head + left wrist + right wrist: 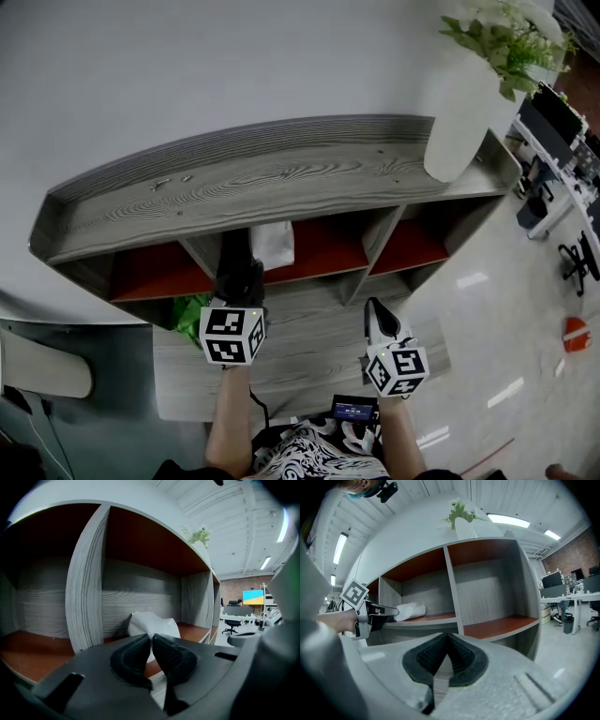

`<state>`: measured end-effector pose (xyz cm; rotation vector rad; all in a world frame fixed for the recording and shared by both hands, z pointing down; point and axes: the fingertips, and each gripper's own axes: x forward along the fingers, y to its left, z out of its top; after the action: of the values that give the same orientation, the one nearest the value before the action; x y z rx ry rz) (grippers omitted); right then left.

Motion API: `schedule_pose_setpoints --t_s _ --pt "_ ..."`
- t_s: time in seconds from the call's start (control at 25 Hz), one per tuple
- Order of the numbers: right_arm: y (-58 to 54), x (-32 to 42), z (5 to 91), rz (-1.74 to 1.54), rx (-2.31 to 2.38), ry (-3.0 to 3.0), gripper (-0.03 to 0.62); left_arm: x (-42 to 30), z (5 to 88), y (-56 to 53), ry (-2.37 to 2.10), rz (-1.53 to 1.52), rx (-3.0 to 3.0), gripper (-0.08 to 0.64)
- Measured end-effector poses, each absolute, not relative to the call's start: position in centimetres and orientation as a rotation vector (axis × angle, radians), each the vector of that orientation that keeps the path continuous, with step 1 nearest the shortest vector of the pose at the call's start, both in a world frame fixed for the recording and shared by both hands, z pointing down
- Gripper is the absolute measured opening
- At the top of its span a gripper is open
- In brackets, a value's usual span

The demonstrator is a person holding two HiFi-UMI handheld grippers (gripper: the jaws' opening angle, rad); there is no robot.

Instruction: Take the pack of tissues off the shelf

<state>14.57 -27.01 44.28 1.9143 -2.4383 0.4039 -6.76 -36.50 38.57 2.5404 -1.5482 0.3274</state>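
pack of tissues (152, 623) lying in the middle compartment of the shelf (281, 178), not yet lifted out. left gripper (151, 639): jaws pinched on its near edge (grip apparently made). right gripper (449, 641): held back, jaws together, empty. remaining: draw the pack clear.

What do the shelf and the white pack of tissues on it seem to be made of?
The shelf: probably board with a grey wood-grain laminate, matte; the grain lines run across top and walls. Its compartment floors look smooth, reddish-brown. The pack of tissues: apparently thin white plastic film, soft; it shows folds and a slumped shape.
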Motion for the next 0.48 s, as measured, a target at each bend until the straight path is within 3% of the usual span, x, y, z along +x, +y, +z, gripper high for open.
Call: schedule_pose_setpoints --t_s 0.48 --pt "-26.8 12.6 43.4 0.376 1.853 -2.489 0.003 -6.8 38.1 -34.4 -1.483 0.282 2.621 0.014"
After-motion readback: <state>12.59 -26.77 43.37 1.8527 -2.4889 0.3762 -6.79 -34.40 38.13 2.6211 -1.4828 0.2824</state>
